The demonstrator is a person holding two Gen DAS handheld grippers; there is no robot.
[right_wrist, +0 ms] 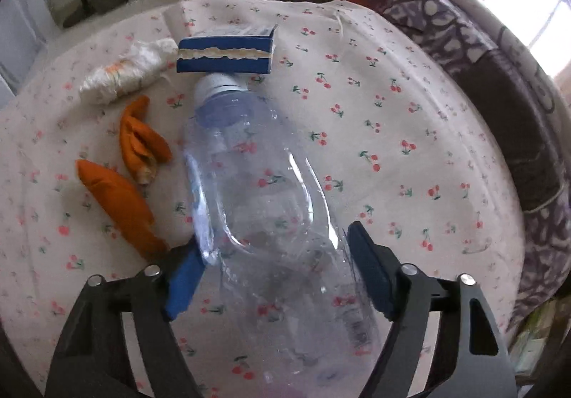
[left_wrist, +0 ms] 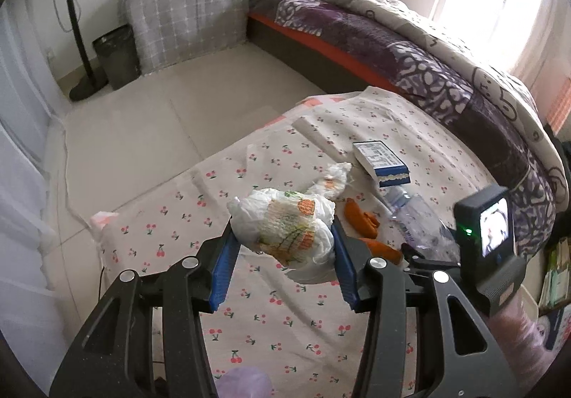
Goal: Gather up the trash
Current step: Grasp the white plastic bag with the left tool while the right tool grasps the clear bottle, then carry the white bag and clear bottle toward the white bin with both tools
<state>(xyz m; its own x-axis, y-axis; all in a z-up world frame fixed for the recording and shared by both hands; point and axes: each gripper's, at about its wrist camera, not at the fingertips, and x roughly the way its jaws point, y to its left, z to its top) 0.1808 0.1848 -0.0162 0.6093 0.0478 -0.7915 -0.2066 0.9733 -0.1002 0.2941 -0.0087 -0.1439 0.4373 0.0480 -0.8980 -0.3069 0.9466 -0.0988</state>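
So the right gripper [right_wrist: 276, 276] sits straddling the lower body of the clear plastic bottle [right_wrist: 249, 191], jaws parted with the bottle between them — the left pad looks to touch the wall, the right one doesn't seem to press yet. The bottle lies flat on the cherry-print cloth [right_wrist: 410, 105], long axis running straight away from the gripper, white cap [right_wrist: 217, 82] nearly against the blue box [right_wrist: 225, 55]. So the squeeze goes across its width. The left gripper [left_wrist: 283, 237] is clamped on a wadded plastic bag [left_wrist: 285, 226], lifted off the cloth.
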